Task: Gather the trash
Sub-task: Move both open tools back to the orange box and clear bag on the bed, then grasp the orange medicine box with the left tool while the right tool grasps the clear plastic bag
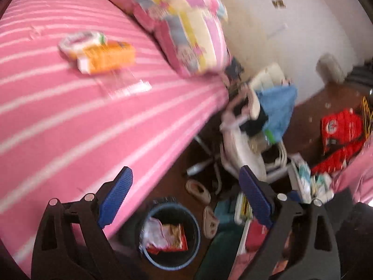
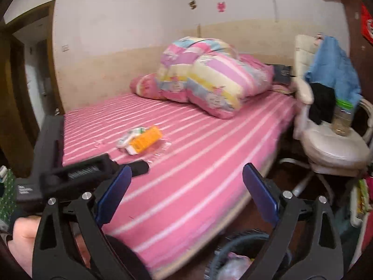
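An orange carton lies on the pink striped bed beside a white and green wrapper and a clear plastic wrapper. A dark trash bin with wrappers inside stands on the floor by the bed's edge. My left gripper is open and empty above the bin and the bed's edge. My right gripper is open and empty over the bed's near side, well short of the carton.
A folded pastel quilt sits at the bed's head. A white chair with a blue cloth and a jar stands right of the bed. Slippers and clutter cover the floor. Red bags lie at the right.
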Available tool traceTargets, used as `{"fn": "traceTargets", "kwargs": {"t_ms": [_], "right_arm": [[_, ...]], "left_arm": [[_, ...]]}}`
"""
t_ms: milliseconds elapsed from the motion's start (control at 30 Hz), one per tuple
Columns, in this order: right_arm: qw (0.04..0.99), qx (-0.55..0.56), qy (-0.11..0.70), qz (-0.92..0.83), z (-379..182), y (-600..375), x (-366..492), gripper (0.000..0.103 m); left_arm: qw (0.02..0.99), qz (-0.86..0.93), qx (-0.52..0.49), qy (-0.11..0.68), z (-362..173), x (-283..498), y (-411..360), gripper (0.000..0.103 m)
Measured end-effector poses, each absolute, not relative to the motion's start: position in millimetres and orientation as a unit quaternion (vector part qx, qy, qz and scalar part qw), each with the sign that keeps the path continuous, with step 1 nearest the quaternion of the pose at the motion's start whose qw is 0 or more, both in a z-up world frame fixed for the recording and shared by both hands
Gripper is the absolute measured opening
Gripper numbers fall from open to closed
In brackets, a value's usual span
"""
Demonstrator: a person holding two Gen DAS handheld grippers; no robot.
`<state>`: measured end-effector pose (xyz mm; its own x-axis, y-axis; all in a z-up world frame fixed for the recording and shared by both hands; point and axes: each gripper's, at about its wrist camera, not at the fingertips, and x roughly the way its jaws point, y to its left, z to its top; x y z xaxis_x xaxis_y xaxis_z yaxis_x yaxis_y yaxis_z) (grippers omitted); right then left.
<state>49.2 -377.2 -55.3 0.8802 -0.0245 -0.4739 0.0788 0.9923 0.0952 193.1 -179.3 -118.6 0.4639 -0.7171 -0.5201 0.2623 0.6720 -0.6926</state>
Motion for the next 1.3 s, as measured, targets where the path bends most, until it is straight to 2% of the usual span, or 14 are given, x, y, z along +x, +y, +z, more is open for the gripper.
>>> {"fn": "traceTargets", "kwargs": {"t_ms": [133, 400, 700, 1067, 1133, 1200, 1233, 1267, 1300], "right_arm": [[0.964, 0.072, 0.255, -0.002, -59.5, -349.9, 88.7, 0.095], [0.937, 0.171, 0.305, -0.001, -107.6, -331.4, 180.8, 0.095], [0.879, 0.293, 0.377, 0.010, -185.4, -363.1, 276.9, 0.095], [0.845, 0.347, 0.406, 0.025, -222.2, -377.8, 352.3, 0.095], [0.843, 0.353, 0.405, 0.028, -226.9, -379.5, 360.9, 0.095], [0.844, 0.353, 0.403, 0.029, -229.6, -379.6, 366.5, 0.094], [0.845, 0.354, 0.401, 0.029, -230.1, -379.8, 369.1, 0.092], [0.845, 0.354, 0.400, 0.031, -230.2, -379.4, 369.9, 0.083], [0.844, 0.354, 0.402, 0.034, -231.7, -379.8, 370.9, 0.063]], "left_arm": [[0.819, -0.273, -0.291, 0.412, -122.6, 217.8, -135.8, 0.090], [0.815, -0.229, -0.324, 0.423, -179.3, 282.0, -78.4, 0.090], [0.789, -0.245, -0.360, 0.434, -218.2, 376.0, -77.5, 0.090], [0.732, -0.268, -0.445, 0.441, -247.8, 458.8, -89.0, 0.089], [0.729, -0.272, -0.448, 0.441, -248.7, 464.4, -92.0, 0.083], [0.718, -0.280, -0.454, 0.447, -255.5, 470.0, -94.4, 0.060], [0.712, -0.281, -0.458, 0.452, -260.1, 472.3, -95.0, 0.054], [0.705, -0.286, -0.464, 0.454, -264.3, 473.6, -95.9, 0.046], [0.700, -0.288, -0.469, 0.454, -266.7, 473.3, -96.4, 0.042]]}}
